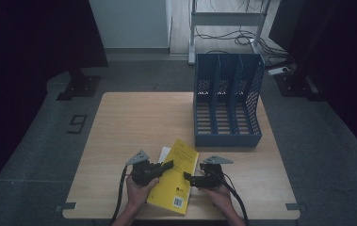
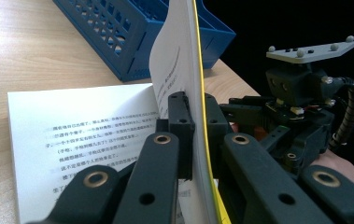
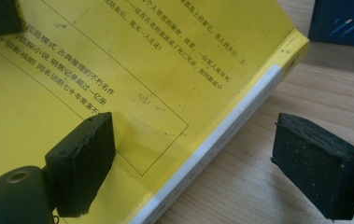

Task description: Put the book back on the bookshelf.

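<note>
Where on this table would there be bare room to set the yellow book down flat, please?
The widest bare patch is the table's left half, from the far edge toward the near one, left of the blue file rack. A smaller patch lies at the near right corner, below the rack. The near middle is crowded: yellow book, left gripper, right gripper.

Left black two-jaw gripper: held in person's left hand, low in high view, left of centre; jaws point right, closed tight on a thin upright edge between the pads (left gripper view). Grey three-cornered plate on top; black cable trails back past forearm.
Right black two-jaw gripper: held in person's right hand, just right of the left one; jaws point left, tips near left gripper's. Jaws spread wide, pads apart. Grey plate on top, cable trails toward btm edge.
Both forearms enter from btm.
</note>
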Motion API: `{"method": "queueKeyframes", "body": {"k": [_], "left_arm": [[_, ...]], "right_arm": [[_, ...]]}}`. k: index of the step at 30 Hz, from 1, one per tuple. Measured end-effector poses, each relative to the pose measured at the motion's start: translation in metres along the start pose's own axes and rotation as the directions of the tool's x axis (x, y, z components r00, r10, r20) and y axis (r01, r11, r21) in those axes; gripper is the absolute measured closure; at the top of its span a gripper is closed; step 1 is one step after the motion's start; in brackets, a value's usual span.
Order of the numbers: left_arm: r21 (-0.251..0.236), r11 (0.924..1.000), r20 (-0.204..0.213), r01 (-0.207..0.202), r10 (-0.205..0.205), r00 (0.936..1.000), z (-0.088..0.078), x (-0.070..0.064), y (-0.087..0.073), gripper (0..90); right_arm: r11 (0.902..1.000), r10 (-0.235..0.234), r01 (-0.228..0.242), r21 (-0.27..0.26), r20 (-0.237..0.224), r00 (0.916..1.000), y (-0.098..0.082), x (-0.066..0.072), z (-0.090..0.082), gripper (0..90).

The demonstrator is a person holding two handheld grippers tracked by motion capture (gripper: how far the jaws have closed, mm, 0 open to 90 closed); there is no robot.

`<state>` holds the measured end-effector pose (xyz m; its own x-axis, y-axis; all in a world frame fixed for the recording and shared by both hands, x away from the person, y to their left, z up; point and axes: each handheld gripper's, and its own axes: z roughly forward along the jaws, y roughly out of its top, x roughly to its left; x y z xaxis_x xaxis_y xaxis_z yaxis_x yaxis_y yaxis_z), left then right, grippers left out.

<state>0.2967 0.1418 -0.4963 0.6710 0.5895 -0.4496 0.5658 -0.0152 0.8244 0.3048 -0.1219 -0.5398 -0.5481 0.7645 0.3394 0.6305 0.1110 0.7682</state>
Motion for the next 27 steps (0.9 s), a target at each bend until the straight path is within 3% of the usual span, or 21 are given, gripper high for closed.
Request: {"method": "queueKeyframes", "body": {"k": [27], "left_arm": [[-0.035,0.9993,0.026,-0.009,0.010,0.9996,-0.014,-0.007,0.009,86.8]], "right_arm": [[0.9995,-0.006,0.005,-0.030,-0.036,0.9993,0.003,0.002,-0.003,12.8]]}}
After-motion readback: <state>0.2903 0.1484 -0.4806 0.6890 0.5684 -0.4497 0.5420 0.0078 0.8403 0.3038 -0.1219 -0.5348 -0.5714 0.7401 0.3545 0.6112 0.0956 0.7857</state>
